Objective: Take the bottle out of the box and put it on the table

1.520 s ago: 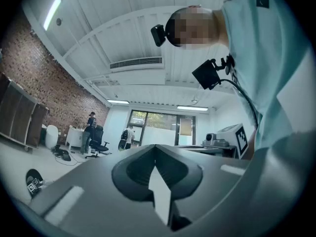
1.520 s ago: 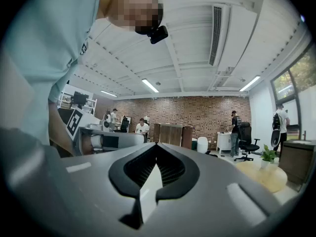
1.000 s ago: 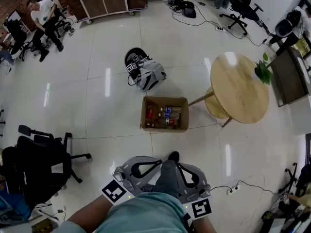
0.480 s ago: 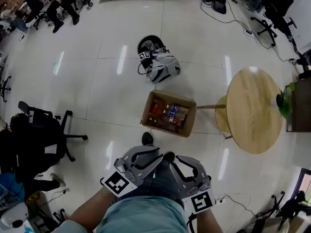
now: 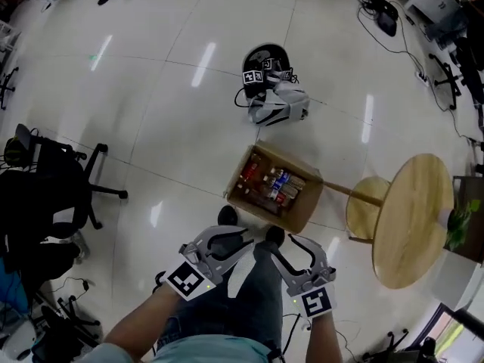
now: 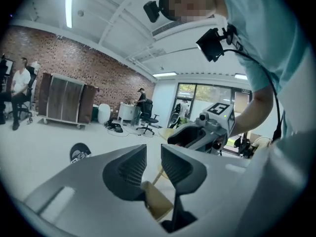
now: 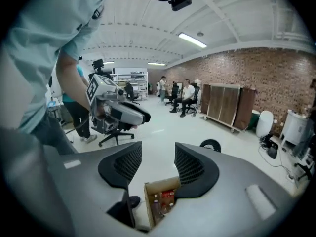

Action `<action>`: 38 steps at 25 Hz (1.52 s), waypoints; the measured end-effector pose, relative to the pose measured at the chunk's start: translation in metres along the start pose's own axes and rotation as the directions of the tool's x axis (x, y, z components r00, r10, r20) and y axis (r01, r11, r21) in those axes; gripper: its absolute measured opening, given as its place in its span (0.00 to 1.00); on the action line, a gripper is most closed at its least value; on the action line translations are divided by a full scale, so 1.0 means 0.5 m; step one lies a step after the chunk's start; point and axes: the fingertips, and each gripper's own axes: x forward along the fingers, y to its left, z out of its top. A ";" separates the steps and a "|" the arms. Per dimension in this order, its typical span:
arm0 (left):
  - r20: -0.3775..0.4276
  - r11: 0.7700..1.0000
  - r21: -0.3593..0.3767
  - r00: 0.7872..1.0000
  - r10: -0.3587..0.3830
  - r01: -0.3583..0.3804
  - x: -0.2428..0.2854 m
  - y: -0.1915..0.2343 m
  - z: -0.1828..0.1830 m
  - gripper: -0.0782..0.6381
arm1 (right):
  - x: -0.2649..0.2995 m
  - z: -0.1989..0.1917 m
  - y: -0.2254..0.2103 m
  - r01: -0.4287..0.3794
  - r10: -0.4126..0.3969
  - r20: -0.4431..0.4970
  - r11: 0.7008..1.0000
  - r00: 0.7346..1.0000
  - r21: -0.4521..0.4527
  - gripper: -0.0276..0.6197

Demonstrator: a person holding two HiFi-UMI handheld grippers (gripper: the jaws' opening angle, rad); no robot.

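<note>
One floor (image 5: 151,127) of glossy white tiles is seen from above. One round wooden counter (image 5: 412,218) is set at the right, with one smaller round wooden disc (image 5: 365,206) below its edge. One black office chair (image 5: 57,195) on a star-shaped base is placed at the left.

One open, rectangular cardboard box (image 5: 308,206) is laid on the floor just beside the counter. The bottles (image 5: 271,184) are packed inside it; several can be made out, but they are too small to be counted. One crumpled grey bag (image 5: 278,108) is found beyond the box, touching one round black object (image 5: 261,55) marked with square patterns.

Two grey grippers with ribbed dark pads are held side by side near the box. The left gripper (image 6: 153,154) is held slightly spread, with nothing between its jaws. The jaws of the right gripper (image 7: 158,154) are being opened, with nothing gripped between them; the box is seen beyond.
</note>
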 end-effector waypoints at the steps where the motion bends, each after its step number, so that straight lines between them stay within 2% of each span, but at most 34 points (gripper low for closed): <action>1: -0.016 0.999 -0.032 0.999 0.029 -0.029 0.010 0.025 -0.033 0.23 | 0.042 -0.034 -0.009 -0.041 0.041 -0.014 0.999 0.999 -0.002 0.34; 4: -0.086 0.981 -0.131 0.988 0.131 -0.142 0.055 0.103 -0.165 0.23 | 0.172 -0.170 -0.038 -0.144 0.146 -0.032 0.988 0.989 0.059 0.36; 6: -0.121 0.969 -0.150 0.976 0.179 -0.196 0.103 0.156 -0.269 0.23 | 0.263 -0.283 -0.068 -0.177 0.183 -0.064 0.979 0.981 0.099 0.39; 8: -0.153 0.961 -0.172 0.969 0.193 -0.218 0.151 0.194 -0.376 0.23 | 0.343 -0.386 -0.089 -0.185 0.195 -0.101 0.978 0.976 0.099 0.39; 11: -0.197 0.933 -0.246 0.956 0.218 -0.264 0.201 0.236 -0.520 0.23 | 0.448 -0.514 -0.098 -0.208 0.218 -0.159 0.975 0.963 0.077 0.40; 13: -0.228 0.921 -0.267 0.948 0.224 -0.282 0.223 0.246 -0.602 0.23 | 0.507 -0.593 -0.095 -0.224 0.235 -0.203 0.972 0.951 0.076 0.40; 15: -0.266 0.913 -0.271 0.935 0.234 -0.306 0.238 0.254 -0.672 0.23 | 0.560 -0.671 -0.091 -0.235 0.257 -0.236 0.965 0.937 0.117 0.40; 17: -0.291 0.883 -0.294 0.914 0.281 -0.365 0.245 0.277 -0.727 0.22 | 0.606 -0.753 -0.096 -0.229 0.270 -0.262 0.957 0.926 0.179 0.43; 19: -0.294 0.848 -0.328 0.898 0.326 -0.416 0.249 0.295 -0.764 0.22 | 0.640 -0.831 -0.098 -0.225 0.277 -0.314 0.955 0.908 0.193 0.45; 20: -0.296 0.843 -0.334 0.896 0.331 -0.421 0.251 0.297 -0.779 0.22 | 0.653 -0.864 -0.095 -0.229 0.282 -0.343 0.955 0.896 0.188 0.46; 23: -0.314 0.855 -0.318 0.897 0.313 -0.409 0.257 0.297 -0.822 0.22 | 0.694 -0.946 -0.078 -0.260 0.304 -0.425 0.952 0.853 0.159 0.46; 24: -0.320 0.849 -0.325 0.894 0.315 -0.416 0.255 0.297 -0.834 0.22 | 0.705 -0.968 -0.071 -0.270 0.309 -0.447 0.951 0.840 0.150 0.46; 27: -0.330 0.802 -0.375 0.875 0.354 -0.466 0.236 0.307 -0.853 0.22 | 0.743 -1.016 -0.056 -0.272 0.311 -0.469 0.950 0.826 0.152 0.48; 28: -0.327 0.797 -0.374 0.872 0.365 -0.474 0.233 0.311 -0.855 0.22 | 0.759 -1.030 -0.055 -0.267 0.310 -0.473 0.951 0.825 0.157 0.48; 30: -0.324 0.808 -0.346 0.869 0.373 -0.476 0.232 0.314 -0.856 0.22 | 0.787 -1.066 -0.048 -0.275 0.314 -0.503 0.949 0.805 0.152 0.49; 35: -0.309 0.814 -0.343 0.875 0.374 -0.469 0.249 0.335 -0.856 0.22 | 0.835 -1.165 -0.022 -0.324 0.328 -0.611 0.938 0.721 0.122 0.53; 38: -0.304 0.811 -0.329 0.867 0.395 -0.485 0.244 0.362 -0.858 0.22 | 0.852 -1.215 -0.013 -0.326 0.311 -0.684 0.939 0.660 0.113 0.56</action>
